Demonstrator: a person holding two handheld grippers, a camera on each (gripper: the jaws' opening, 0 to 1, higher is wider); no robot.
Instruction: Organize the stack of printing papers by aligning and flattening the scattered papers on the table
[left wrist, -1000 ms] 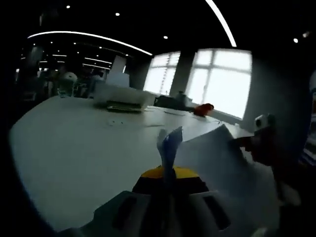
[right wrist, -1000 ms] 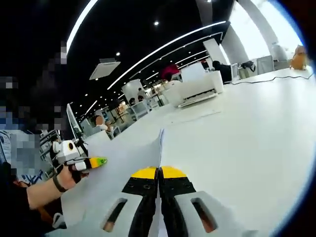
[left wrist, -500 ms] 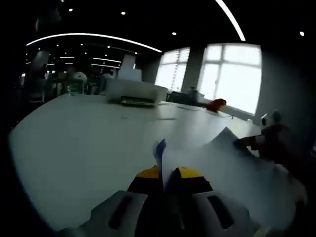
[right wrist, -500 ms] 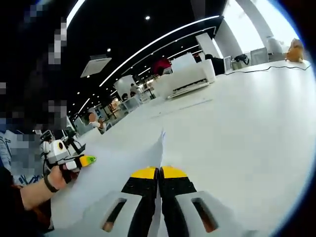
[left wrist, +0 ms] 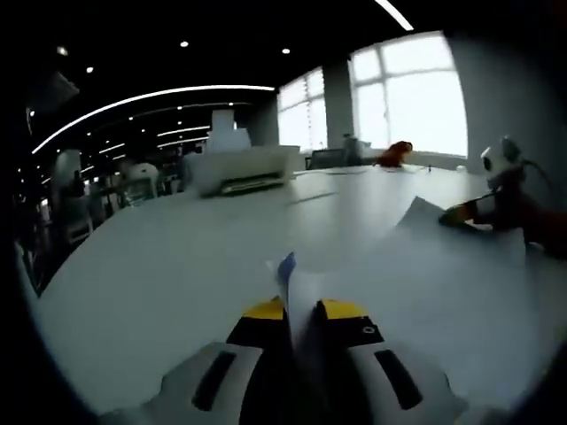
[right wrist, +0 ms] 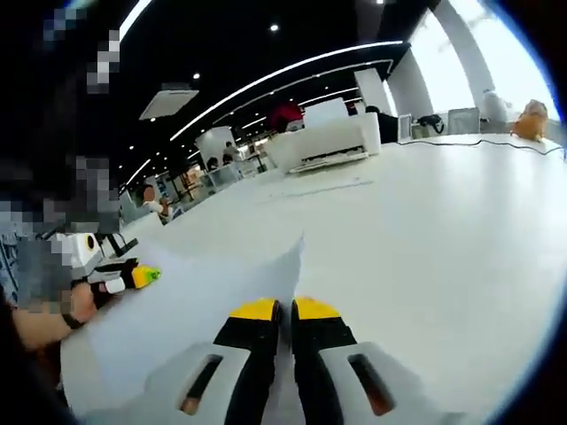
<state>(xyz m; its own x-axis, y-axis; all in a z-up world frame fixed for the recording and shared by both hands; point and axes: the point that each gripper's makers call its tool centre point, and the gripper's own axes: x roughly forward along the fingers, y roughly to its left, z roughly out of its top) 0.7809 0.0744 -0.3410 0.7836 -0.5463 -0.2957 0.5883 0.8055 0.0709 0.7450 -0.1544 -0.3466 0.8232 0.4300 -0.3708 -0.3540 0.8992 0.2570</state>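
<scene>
L view: left claw [left wrist: 299, 310] clamped on paper [left wrist: 425, 283] edge, sheet held over white worktop [left wrist: 159, 266], printer [left wrist: 244, 170] far back | R view: right claw [right wrist: 283, 310] pinching same paper [right wrist: 204, 301] at opposite edge, left claw [right wrist: 142, 276] gripping far side.

The printing papers [left wrist: 416, 274], pinched at opposite edges by the left gripper [left wrist: 299, 312] and right gripper [right wrist: 283, 312], are coming down from an arched, lifted pose toward the table [right wrist: 443, 221], lying flatter.
</scene>
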